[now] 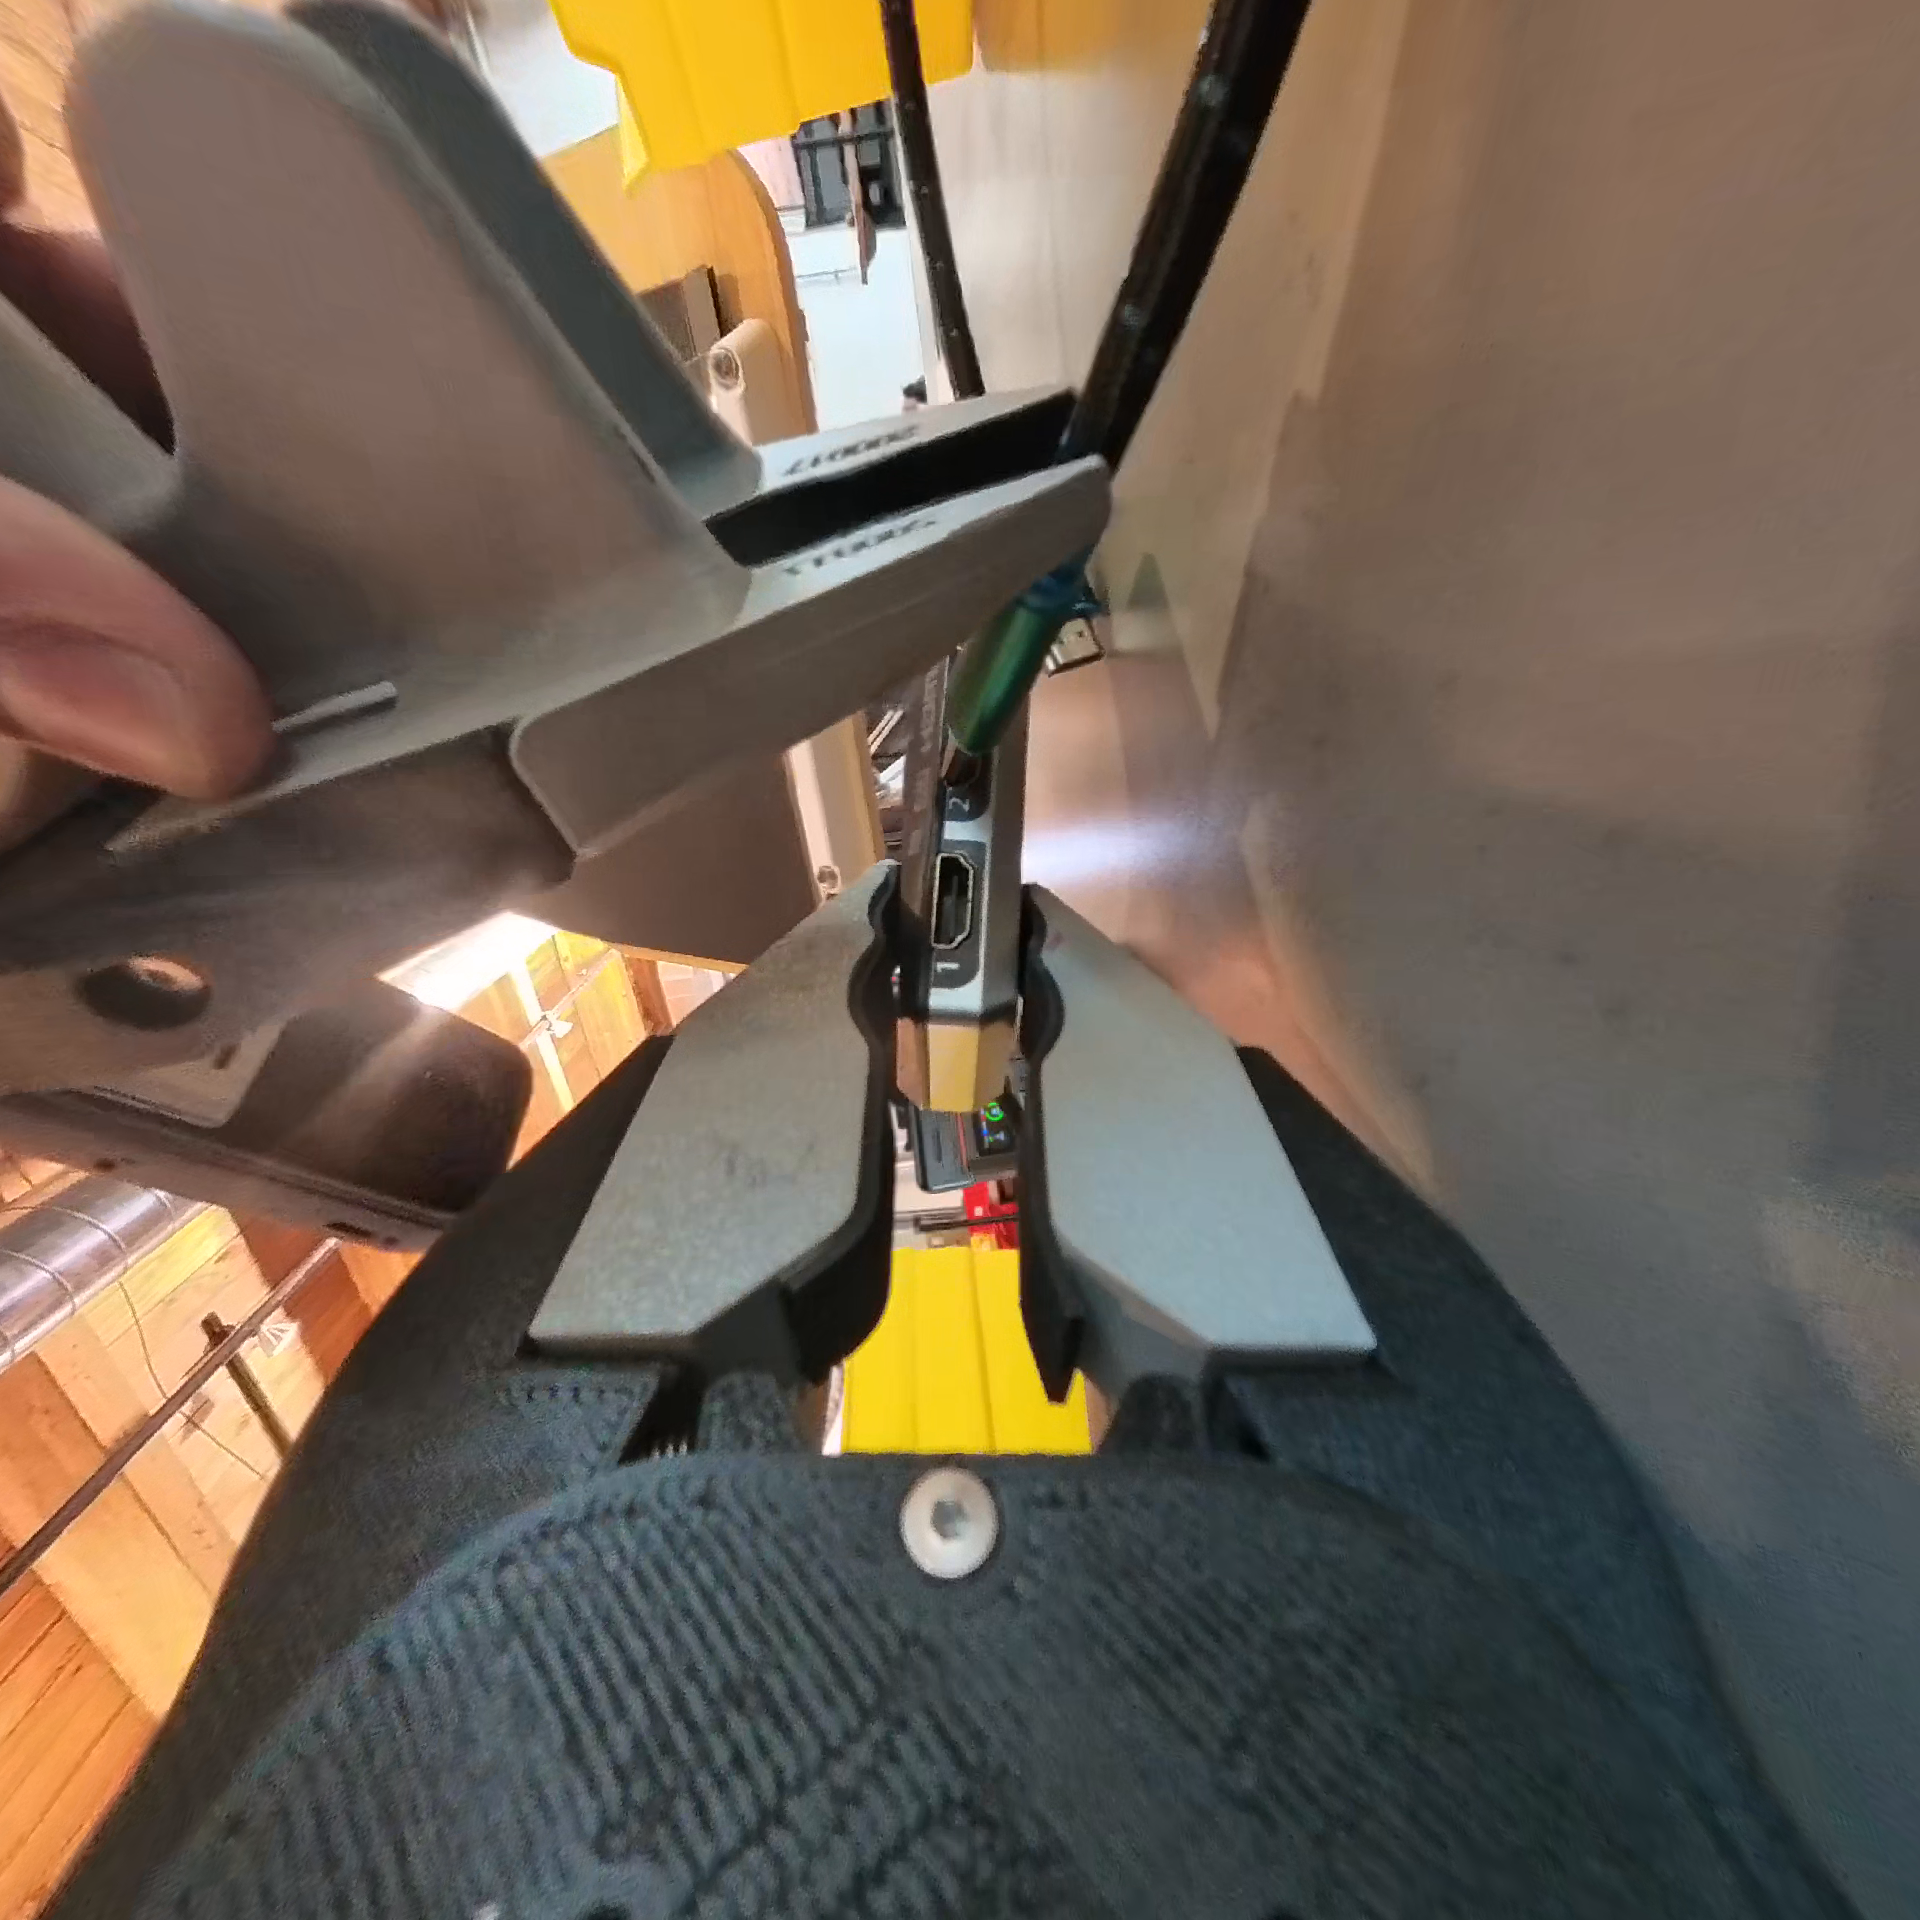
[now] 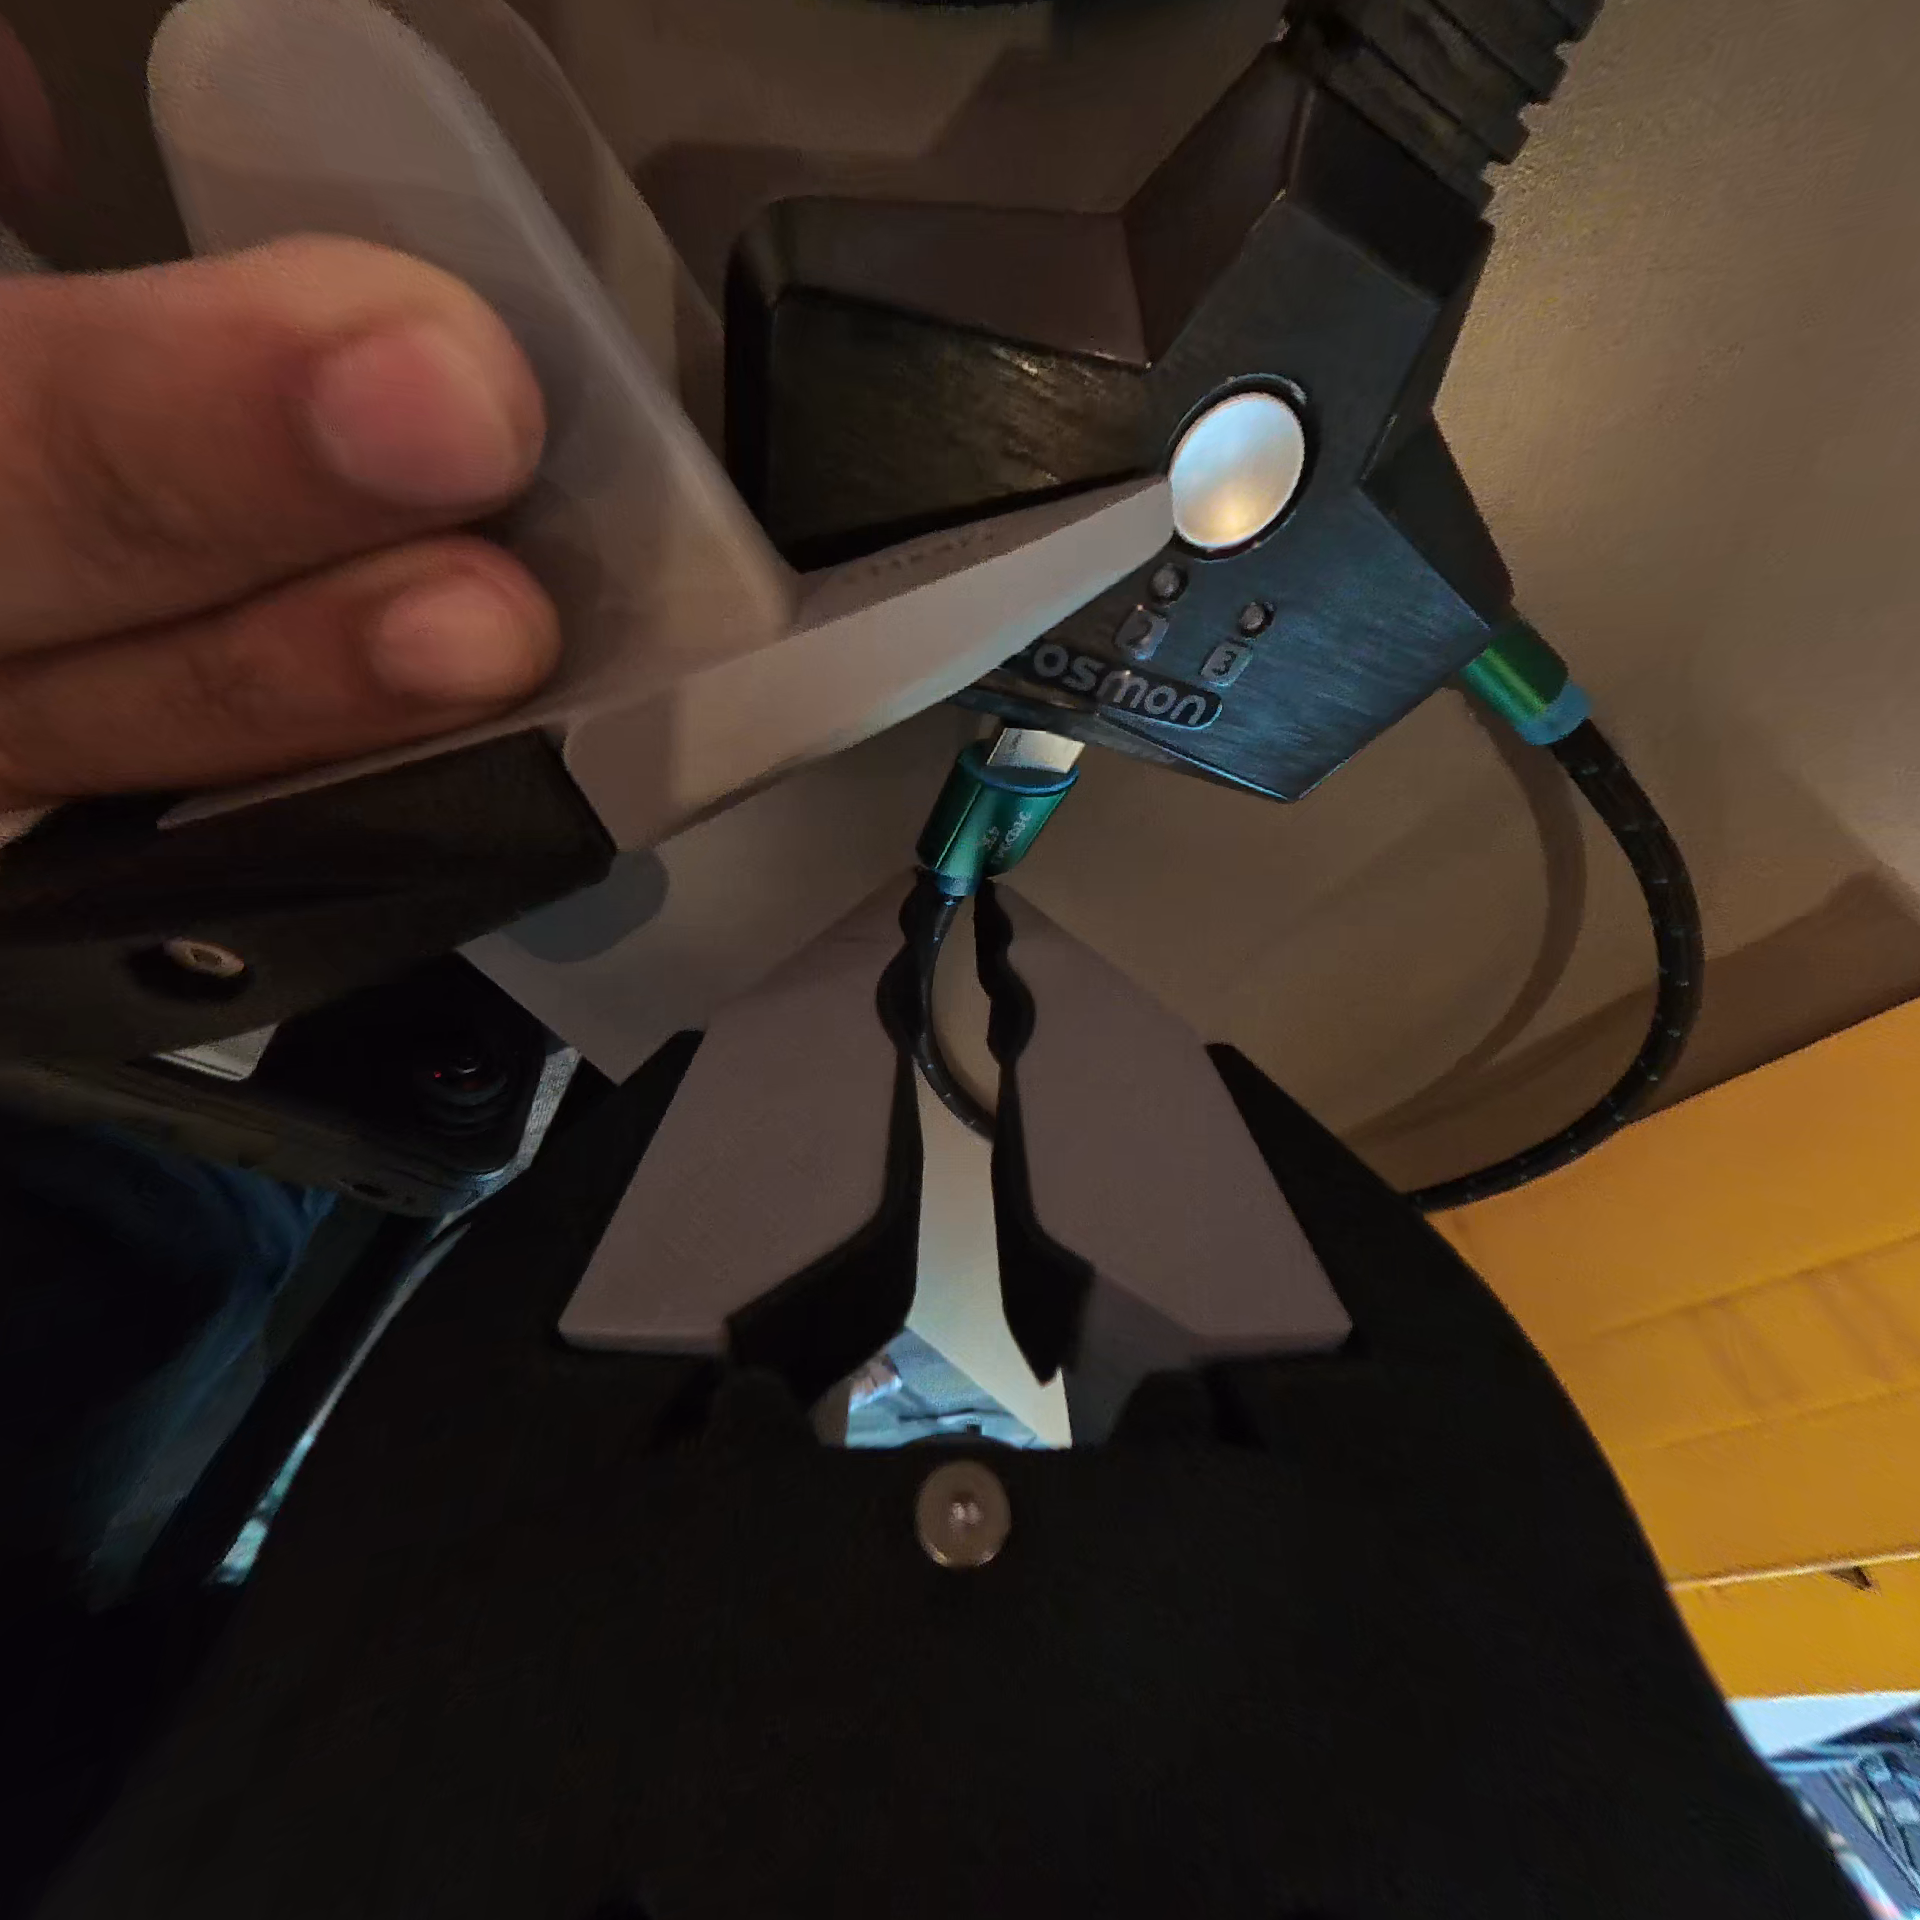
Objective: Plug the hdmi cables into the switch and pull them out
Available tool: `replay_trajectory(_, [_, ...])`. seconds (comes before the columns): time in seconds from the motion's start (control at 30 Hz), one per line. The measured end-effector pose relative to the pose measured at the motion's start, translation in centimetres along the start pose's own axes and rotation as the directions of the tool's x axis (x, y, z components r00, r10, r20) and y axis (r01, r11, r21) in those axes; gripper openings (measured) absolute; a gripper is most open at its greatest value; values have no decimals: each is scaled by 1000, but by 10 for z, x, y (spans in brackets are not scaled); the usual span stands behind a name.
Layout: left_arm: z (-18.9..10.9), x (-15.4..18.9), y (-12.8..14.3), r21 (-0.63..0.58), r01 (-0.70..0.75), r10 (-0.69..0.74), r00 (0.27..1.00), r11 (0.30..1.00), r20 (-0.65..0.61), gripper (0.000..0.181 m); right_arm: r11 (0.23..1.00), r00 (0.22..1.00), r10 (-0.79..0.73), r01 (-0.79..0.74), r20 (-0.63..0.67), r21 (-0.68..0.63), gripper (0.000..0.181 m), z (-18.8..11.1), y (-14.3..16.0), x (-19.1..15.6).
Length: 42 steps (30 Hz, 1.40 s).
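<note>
We take the switch [image 1: 961,935] as our landmark: in the left wrist view it stands edge-on between the fingertips of the left tool [image 1: 958,961], which is clenched on its lower end, with one empty port facing us. Farther along the switch a green-shelled plug [image 1: 987,675] sits at its edge, and beyond that the right tool [image 1: 914,499] reaches in with a person's hand [image 1: 114,665] on its grip. In the right wrist view the switch [image 2: 1299,623] shows its brushed dark face with a round pale button. Just below it a green plug [image 2: 987,821] is partly seated, its metal tip showing, and the right tool [image 2: 951,935] pinches the braided cable [image 2: 940,1060] right behind that plug. A second green plug [image 2: 1522,686] enters the switch's right edge (its cable loops down over the pale worktop [image 2: 1714,416]).
</note>
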<state>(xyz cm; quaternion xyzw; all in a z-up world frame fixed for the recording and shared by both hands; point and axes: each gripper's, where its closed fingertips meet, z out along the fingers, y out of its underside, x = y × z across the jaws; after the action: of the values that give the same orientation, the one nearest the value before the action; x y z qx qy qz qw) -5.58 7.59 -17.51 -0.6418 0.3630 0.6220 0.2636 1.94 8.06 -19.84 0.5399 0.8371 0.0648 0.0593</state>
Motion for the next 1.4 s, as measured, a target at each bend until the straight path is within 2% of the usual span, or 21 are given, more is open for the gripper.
replay_trajectory(0.23, [0, 0, 3, -21, -1, 1, 1000, 1000, -2, 18, 998, 999, -18, 16, -28, -60, 4, -9, -2, -4])
replay_trajectory(0.5, [2, 4, 7, -33, 27, -28, 999, 999, -38, 17, 997, 987, -57, 64, -149, 40, 0, -30, -5, 4])
replay_trajectory(0.63, [1, 5, 4, -4, 77, -77, 995, 997, -60, 17, 991, 970, -115, 127, -212, 40, 0, -9, -1, 0])
replay_trajectory(0.73, [0, 5, 2, 17, 86, -85, 994, 996, -63, 17, 985, 944, -127, 156, -306, 72, 0, 3, -4, 1])
replay_trajectory(0.87, [2, 6, 5, 12, 105, -104, 992, 994, -71, 18, 960, 923, -72, 166, -378, 225, 0, 9, -12, 10])
replay_trajectory(0.93, [4, 9, 9, -5, 122, -122, 988, 992, -91, 18, 932, 944, -22, 139, -329, 335, 0, 9, -11, 10])
replay_trajectory(1.0, [6, 14, 13, -20, 129, -130, 984, 992, -119, 19, 892, 975, 33, 70, -218, 446, 2, 9, -7, 7])
replay_trajectory(1.1, [6, 14, 14, -26, 127, -130, 984, 992, -122, 19, 813, 991, 136, -100, -19, 573, 25, 12, 3, 8])
replay_trajectory(1.2, [6, 14, 14, -25, 128, -130, 984, 992, -120, 19, 687, 965, 199, -260, 168, 678, 37, 11, 5, 8])
replay_trajectory(1.3, [6, 13, 14, -23, 130, -132, 984, 991, -116, 19, 547, 931, 258, -362, 260, 755, 36, 7, 5, 18])
replay_trajectory(1.4, [6, 11, 15, -21, 144, -146, 983, 989, -109, 19, 471, 912, 252, -408, 324, 782, 47, 6, 1, 19])
